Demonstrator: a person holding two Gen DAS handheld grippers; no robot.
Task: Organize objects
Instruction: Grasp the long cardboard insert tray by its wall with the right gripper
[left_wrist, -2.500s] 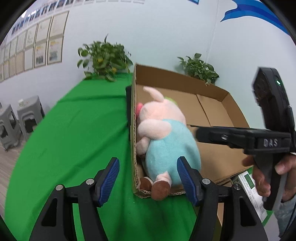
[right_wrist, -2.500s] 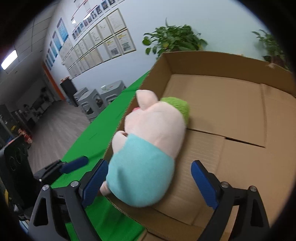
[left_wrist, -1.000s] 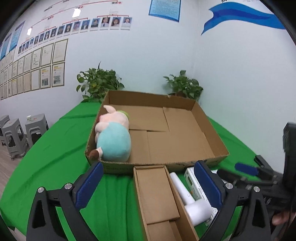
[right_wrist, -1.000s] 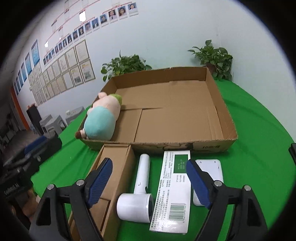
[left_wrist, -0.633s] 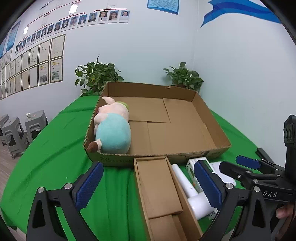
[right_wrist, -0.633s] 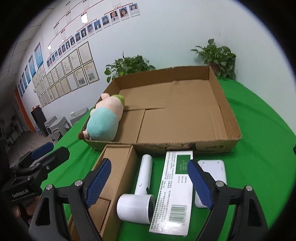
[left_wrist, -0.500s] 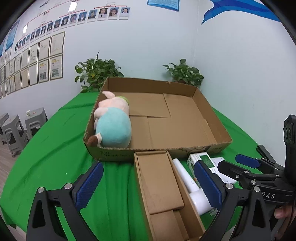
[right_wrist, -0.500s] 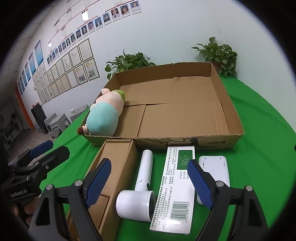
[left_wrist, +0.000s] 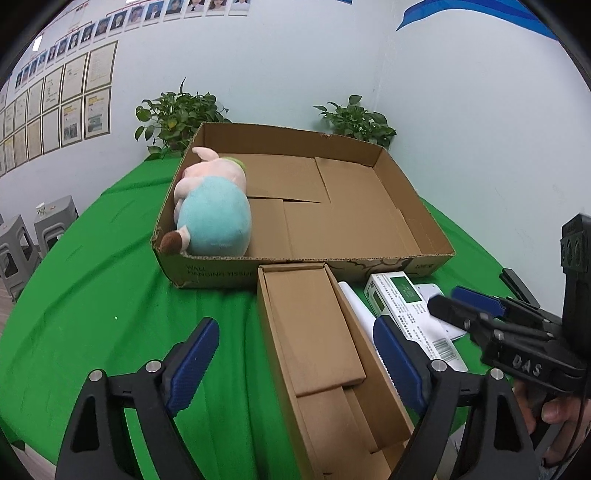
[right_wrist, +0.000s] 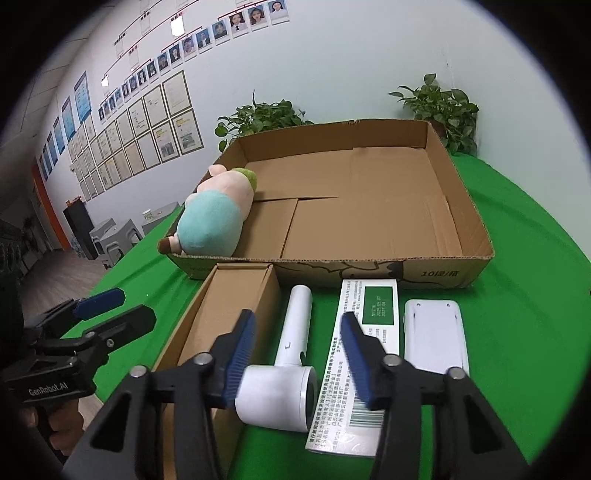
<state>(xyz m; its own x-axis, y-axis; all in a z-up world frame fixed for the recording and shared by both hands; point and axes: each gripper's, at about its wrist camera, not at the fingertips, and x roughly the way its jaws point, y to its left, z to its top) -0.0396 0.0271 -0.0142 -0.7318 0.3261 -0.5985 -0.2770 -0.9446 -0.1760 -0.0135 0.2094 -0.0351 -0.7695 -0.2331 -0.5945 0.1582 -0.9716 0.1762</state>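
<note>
Compared with two and a half seconds ago, when both tools reached over the pink plush pig in a teal shirt (left_wrist: 212, 206), we now see the scene from farther back and lower. The pig lies where it was, in the near left corner of the large shallow brown cardboard tray (left_wrist: 413, 195), our landmark.

Our left gripper (left_wrist: 295, 365) hovers over the long narrow brown cardboard box (left_wrist: 314, 332) just in front of the tray. Its blue-padded fingers (left_wrist: 192, 360) have just been closing a little but stand wide apart, with nothing pressed between them.

Our right gripper (right_wrist: 297, 356) hangs above the white hair dryer (right_wrist: 284, 376), which lies in front of the tray beside the narrow box. These jaws have also just been narrowing; they straddle the dryer's barrel, and the pads look clear of it.

In front of the tray, right of the dryer, lie a long white carton with a green label and barcode (right_wrist: 364, 354) and then a flat white rounded device (right_wrist: 434, 336).

Everything rests on a bright green tablecloth (left_wrist: 92, 295). Behind the tray stand two leafy potted plants (left_wrist: 173, 114) against a pale wall hung with framed certificates (right_wrist: 162, 122) and portrait photos. Grey stools (left_wrist: 22, 236) stand left of the tray, off the table.
</note>
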